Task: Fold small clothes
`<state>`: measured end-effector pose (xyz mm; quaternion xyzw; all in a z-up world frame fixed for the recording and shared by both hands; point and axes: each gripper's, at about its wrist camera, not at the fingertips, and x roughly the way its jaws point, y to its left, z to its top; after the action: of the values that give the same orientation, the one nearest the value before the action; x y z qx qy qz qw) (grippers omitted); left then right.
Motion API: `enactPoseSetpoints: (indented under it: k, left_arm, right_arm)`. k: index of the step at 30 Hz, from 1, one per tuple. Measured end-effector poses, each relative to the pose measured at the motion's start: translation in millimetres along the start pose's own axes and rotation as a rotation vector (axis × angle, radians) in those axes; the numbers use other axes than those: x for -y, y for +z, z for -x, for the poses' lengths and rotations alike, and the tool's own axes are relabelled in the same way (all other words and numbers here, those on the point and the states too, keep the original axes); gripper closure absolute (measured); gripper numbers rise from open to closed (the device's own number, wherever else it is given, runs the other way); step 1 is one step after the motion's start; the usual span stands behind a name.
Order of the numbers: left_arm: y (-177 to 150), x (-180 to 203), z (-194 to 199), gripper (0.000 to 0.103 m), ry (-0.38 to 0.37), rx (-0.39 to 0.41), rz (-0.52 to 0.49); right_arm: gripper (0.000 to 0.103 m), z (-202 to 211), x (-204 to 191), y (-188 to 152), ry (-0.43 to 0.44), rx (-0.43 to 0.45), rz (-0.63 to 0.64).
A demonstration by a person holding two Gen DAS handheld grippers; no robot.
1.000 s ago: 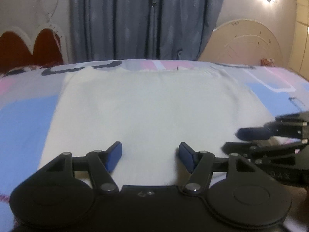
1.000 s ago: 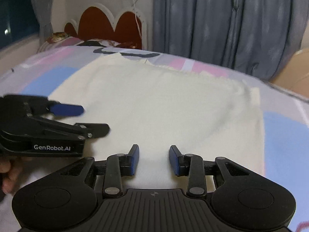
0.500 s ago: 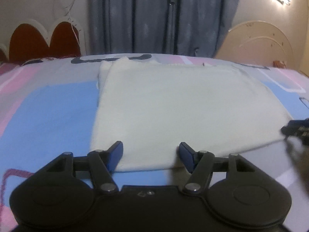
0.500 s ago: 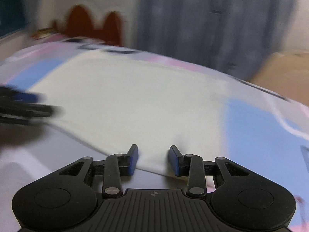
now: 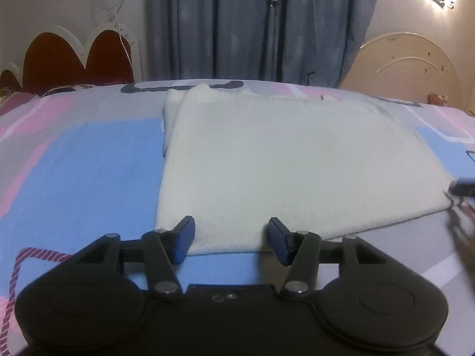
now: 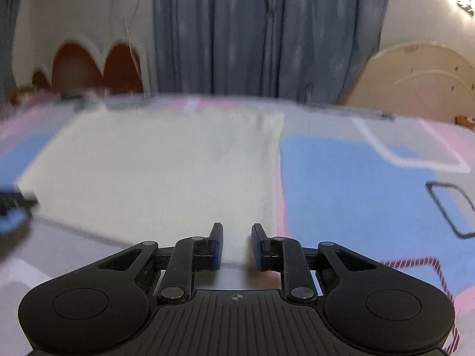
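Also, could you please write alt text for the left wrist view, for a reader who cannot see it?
A white knitted garment lies flat on a bedspread patterned in blue, pink and grey, its near hem just ahead of the open left hand-held gripper. The right hand-held gripper's tip shows blurred at the right edge. Grey curtains hang behind.

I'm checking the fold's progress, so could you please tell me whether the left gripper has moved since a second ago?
Yes. The left gripper has drawn back toward the white garment's near left corner; the near hem, earlier out of view beneath it, now lies between its fingers.
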<state>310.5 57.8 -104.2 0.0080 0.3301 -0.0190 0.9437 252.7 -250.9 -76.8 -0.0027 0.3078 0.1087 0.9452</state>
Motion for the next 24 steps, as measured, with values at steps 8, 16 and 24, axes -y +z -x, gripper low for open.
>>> enactPoseSetpoints:
  k: [8, 16, 24]
  left_arm:
    - [-7.6, -21.1, 41.8, 0.052, -0.040, 0.059, 0.222]
    - [-31.7, -65.3, 14.4, 0.057, -0.186, 0.037, 0.759]
    - [-27.8, -72.8, -16.1, 0.058, -0.208, 0.144, 0.950]
  right_arm:
    - [0.083, 19.6, -5.0, 8.4, 0.039, 0.012, -0.016]
    - [0.098, 33.8, -18.6, 18.9, 0.127, 0.042, -0.048]
    - [0.102, -16.4, -27.3, 57.7, 0.198, 0.049, -0.124]
